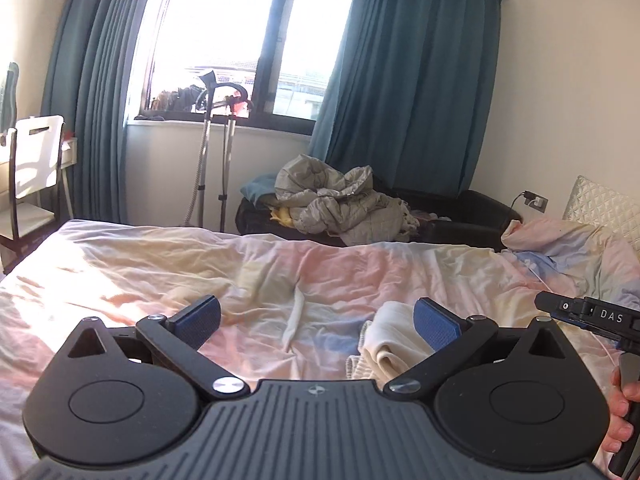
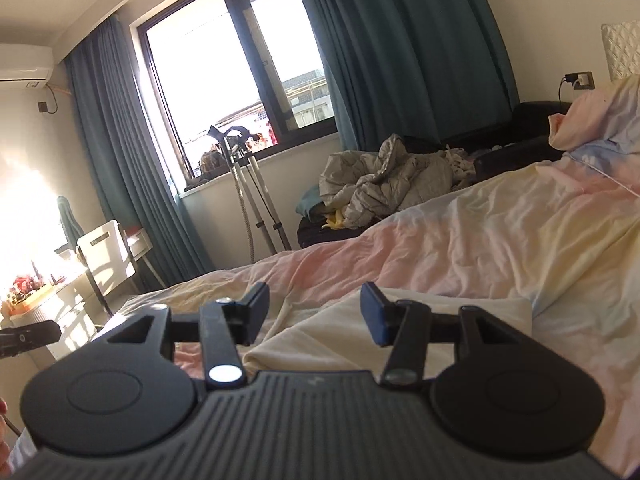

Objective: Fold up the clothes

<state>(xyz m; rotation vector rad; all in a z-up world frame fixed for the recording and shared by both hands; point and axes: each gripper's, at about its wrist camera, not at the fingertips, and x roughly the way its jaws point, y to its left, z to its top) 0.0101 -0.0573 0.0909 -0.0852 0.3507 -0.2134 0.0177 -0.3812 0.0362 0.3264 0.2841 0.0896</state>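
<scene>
Low over the pastel bedsheet (image 1: pixel 160 264) in the left wrist view, left gripper (image 1: pixel 318 322) spread wide, grasping nothing; right blue pad (image 1: pixel 434 328) just beside, perhaps brushing, a bunched cream garment (image 1: pixel 386 344) lying at lower right, long axis running away from the camera; right gripper (image 1: pixel 588 314) poking in at the right edge, apart from the cloth. From the right wrist view, right gripper (image 2: pixel 314 314) likewise released, hovering above the folded cream garment (image 2: pixel 332 340); long axis stretching rightward across the sheet; contact with fingers unclear.
</scene>
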